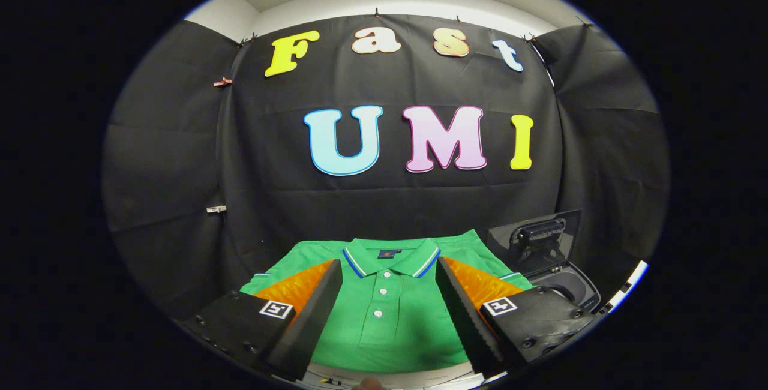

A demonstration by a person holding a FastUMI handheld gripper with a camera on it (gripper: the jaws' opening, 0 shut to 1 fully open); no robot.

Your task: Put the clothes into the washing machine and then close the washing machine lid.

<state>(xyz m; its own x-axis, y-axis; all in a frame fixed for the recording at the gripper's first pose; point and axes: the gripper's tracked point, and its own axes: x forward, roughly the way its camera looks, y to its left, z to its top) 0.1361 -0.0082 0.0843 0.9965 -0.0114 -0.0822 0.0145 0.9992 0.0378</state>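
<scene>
Presently hovering above the folded green knit polo shirt, laid flat on the bench with collar at 12 o'clock from the tongs. Tongs spread wide, nothing held; button placket and white buttons showing in the gap between the fingers. Collar trimmed with blue and white stripes, a small dark label inside the neck.

Dark washing machine at 2 o'clock, just beyond the shirt's far sleeve. Glossy black hinged lid standing raised, drum opening below it partly seen past one finger. Shirt not yet in the machine, lid not yet closed; task judged at its very start.

Handling, as judgement only:
- Soft, light, limp cloth; no stiffness to lean on. Likely to unfold and trail once lifted.
- Not fragile, not slippery; knit should bunch readily between the pads.
- Best hold probably mid-chest near the placket, pinching through several folded layers so the whole garment rises together.
- Edge or sleeve grab likely to leave most of it dragging over the bench and catching the machine's rim.
- Collar thicker, a fair second choice.

Next move calls for lowering until both fingers press into the fabric, closing on a gathered fold, then carrying toward 2 o'clock. Risk: hem or sleeve hanging outside the opening and fouling the lid.
</scene>
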